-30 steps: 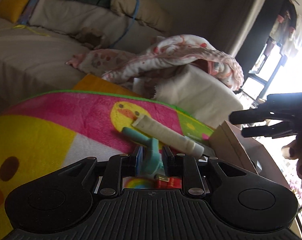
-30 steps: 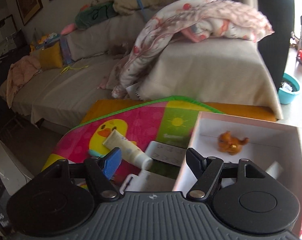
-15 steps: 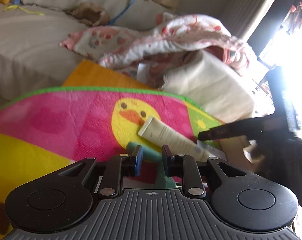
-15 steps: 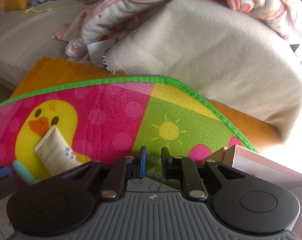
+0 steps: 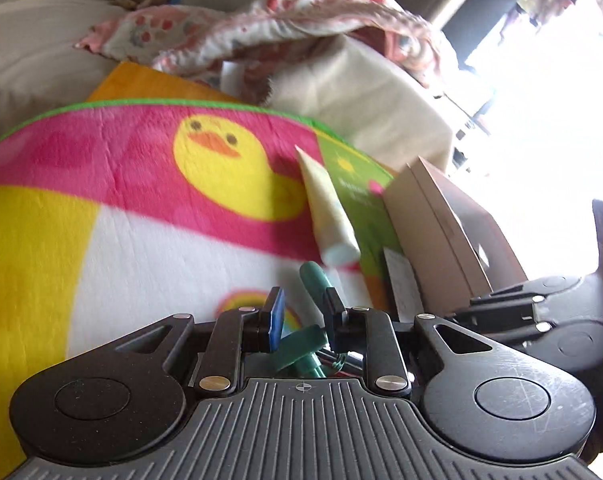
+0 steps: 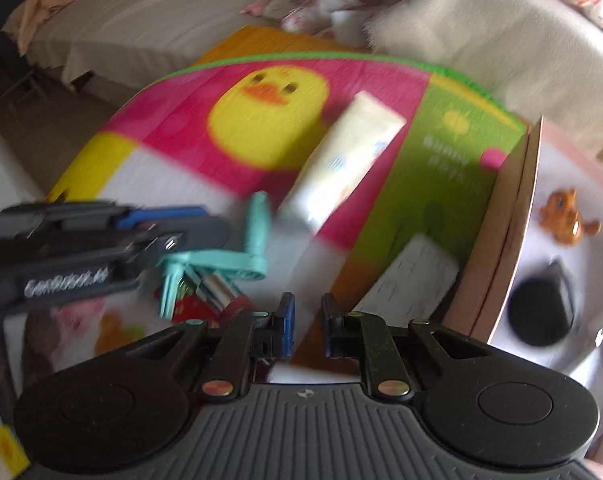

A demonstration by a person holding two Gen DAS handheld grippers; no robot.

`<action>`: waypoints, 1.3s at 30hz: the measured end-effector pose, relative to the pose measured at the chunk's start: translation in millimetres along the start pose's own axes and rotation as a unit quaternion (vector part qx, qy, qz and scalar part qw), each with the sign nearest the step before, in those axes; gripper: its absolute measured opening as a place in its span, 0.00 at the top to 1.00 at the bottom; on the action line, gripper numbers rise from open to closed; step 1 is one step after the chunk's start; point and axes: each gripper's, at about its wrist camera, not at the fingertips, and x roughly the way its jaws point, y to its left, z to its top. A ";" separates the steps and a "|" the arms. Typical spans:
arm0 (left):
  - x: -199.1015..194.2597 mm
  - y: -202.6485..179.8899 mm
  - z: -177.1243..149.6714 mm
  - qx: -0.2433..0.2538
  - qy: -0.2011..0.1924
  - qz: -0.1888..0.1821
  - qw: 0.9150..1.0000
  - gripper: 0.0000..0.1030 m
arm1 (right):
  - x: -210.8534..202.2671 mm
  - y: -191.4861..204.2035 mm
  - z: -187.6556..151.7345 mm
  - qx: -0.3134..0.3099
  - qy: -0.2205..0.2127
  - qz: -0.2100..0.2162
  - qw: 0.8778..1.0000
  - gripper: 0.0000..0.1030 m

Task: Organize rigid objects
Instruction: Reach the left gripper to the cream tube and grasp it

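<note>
The box holds an orange figurine and a dark round item, while the cream tube and white card lie loose on the mat beside it. The left gripper, slightly parted, straddles the teal tool without clamping it. The right gripper hovers narrowly parted and empty; most sorting seems left.

Teal plastic crank-shaped tool lies on the mat w/ its handle end tipped up. Cream squeeze tube lies flat diagonally just beside it; small orange animal figurine sits inside the box.
</note>
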 end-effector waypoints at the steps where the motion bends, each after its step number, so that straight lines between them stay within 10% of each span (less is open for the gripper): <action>1: -2.0 -5.6 -3.5 0.012 0.007 0.000 1.000 0.77 | -5.8 3.2 -13.2 -0.006 -0.003 0.006 1.000 0.86; 10: -19.7 -74.2 16.5 0.124 -0.071 0.017 0.990 0.77 | -62.2 -3.4 -111.5 -0.041 -0.102 -0.005 0.994 0.76; 13: 14.7 -99.2 39.8 0.140 -0.041 -0.004 0.989 0.77 | -84.2 -15.7 -140.7 -0.035 -0.169 -0.030 0.985 0.55; 22: 129.4 -120.3 61.3 0.193 0.056 0.067 0.977 0.82 | -98.3 -68.8 -196.8 0.074 -0.234 -0.078 0.966 0.50; 34: 60.4 -118.4 -10.1 0.222 0.122 -0.024 0.967 0.82 | -86.2 -76.7 -204.0 0.078 -0.262 -0.005 0.962 0.38; 39: 35.7 -119.7 8.0 0.237 0.038 0.050 0.970 0.77 | -80.9 -82.4 -203.7 0.097 -0.261 -0.008 0.960 0.38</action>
